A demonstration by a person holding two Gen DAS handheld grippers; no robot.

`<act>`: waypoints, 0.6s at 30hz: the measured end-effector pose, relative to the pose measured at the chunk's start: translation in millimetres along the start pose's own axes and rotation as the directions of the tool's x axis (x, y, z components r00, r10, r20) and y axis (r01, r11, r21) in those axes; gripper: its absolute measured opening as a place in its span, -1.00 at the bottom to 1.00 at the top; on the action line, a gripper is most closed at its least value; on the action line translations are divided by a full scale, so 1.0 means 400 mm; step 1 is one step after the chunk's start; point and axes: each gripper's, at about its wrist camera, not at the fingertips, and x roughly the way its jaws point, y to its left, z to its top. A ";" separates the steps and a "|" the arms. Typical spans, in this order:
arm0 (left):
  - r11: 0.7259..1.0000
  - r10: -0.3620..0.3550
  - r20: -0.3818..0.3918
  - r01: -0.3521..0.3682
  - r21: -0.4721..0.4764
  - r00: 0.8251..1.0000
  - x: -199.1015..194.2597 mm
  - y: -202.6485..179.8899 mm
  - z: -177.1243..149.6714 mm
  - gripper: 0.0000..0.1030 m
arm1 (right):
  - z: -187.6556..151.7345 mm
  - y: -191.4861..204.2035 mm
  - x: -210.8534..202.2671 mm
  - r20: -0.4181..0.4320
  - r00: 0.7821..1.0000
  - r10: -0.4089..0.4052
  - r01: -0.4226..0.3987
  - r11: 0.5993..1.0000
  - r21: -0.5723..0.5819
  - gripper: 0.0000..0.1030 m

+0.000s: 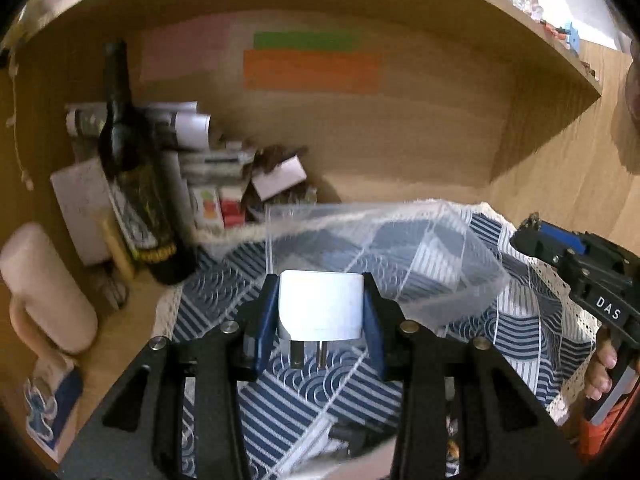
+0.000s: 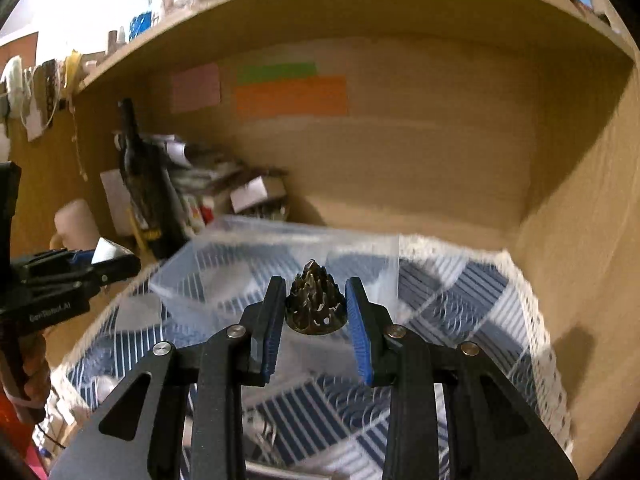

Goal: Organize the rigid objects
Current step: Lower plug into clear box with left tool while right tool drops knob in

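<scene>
My left gripper (image 1: 320, 300) is shut on a white plug adapter (image 1: 320, 306), its two metal prongs pointing down, held at the near edge of a clear plastic box (image 1: 452, 264). My right gripper (image 2: 316, 304) is shut on a dark bronze spiky cone ornament (image 2: 315, 300), held over the same clear box (image 2: 224, 256). The box rests on a blue and white patterned cloth (image 1: 304, 392) that also shows in the right wrist view (image 2: 460, 292). The right gripper also shows in the left wrist view (image 1: 532, 236), and the left gripper in the right wrist view (image 2: 116, 264).
A dark wine bottle (image 1: 132, 184) stands at the left beside a pink mug (image 1: 48, 288), small boxes and papers (image 1: 224, 184). The wooden cubby's back wall (image 1: 400, 136) bears coloured paper notes. The cubby's right wall (image 2: 580, 248) stands close to the cloth.
</scene>
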 end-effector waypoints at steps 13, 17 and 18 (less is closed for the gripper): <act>0.998 -0.031 -0.105 0.036 0.046 0.994 0.160 -0.019 0.089 -0.25 | 0.071 -0.009 0.161 -0.094 0.995 0.023 -0.026 0.999 -0.025 -0.45; 0.996 -0.021 -0.165 0.036 0.086 0.986 0.235 -0.037 0.087 -0.25 | 0.061 -0.019 0.225 -0.164 0.986 0.024 -0.030 0.999 -0.034 -0.45; 0.995 -0.022 -0.179 0.039 0.092 0.984 0.249 -0.043 0.085 -0.25 | 0.057 -0.022 0.238 -0.180 0.983 0.023 -0.030 0.999 -0.037 -0.45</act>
